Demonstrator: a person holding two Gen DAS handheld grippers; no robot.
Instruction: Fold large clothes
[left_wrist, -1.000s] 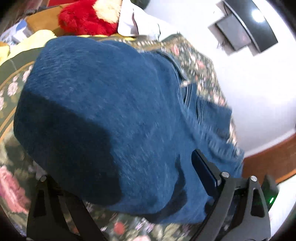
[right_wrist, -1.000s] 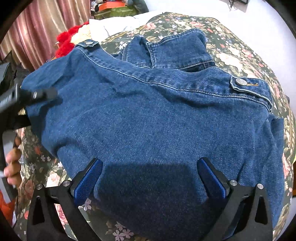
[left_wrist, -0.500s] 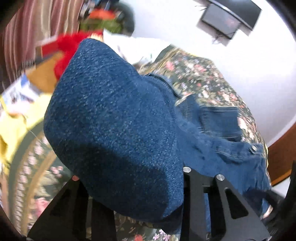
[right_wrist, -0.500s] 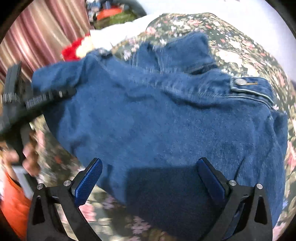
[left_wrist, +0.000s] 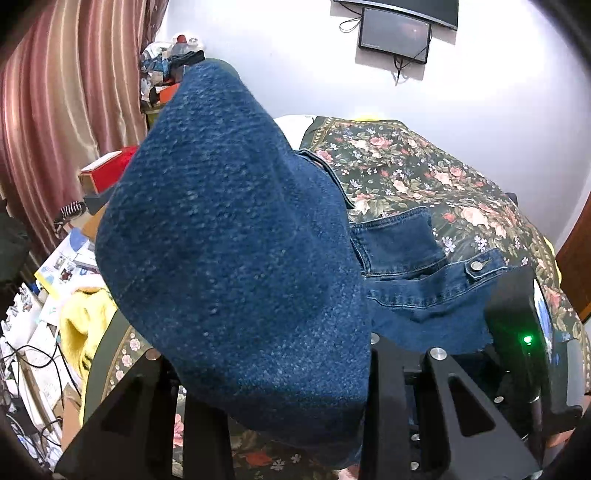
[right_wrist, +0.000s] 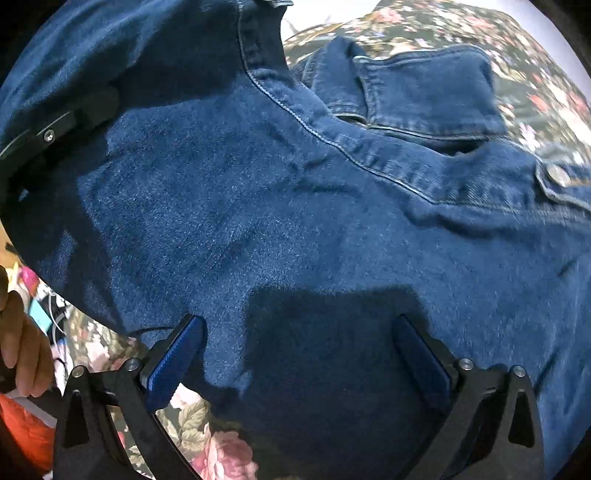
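The left gripper (left_wrist: 273, 373) is pinching a thick fold of the denim jacket (right_wrist: 295, 206), jaws having just been closing on the cloth, and is carrying that side up off the floral bedspread (left_wrist: 436, 177). Best to be keeping the lifted edge taut and laying it level across the back. The right gripper (right_wrist: 299, 354) is hovering spread wide over the jacket's lower back, holding nothing. The left wrist view is showing the curtain (left_wrist: 62, 122) and the wall screen (left_wrist: 395, 37); the right wrist view alone is showing the collar (right_wrist: 424, 88), the shoulder snap (right_wrist: 557, 175) and the person's hand (right_wrist: 22, 343).
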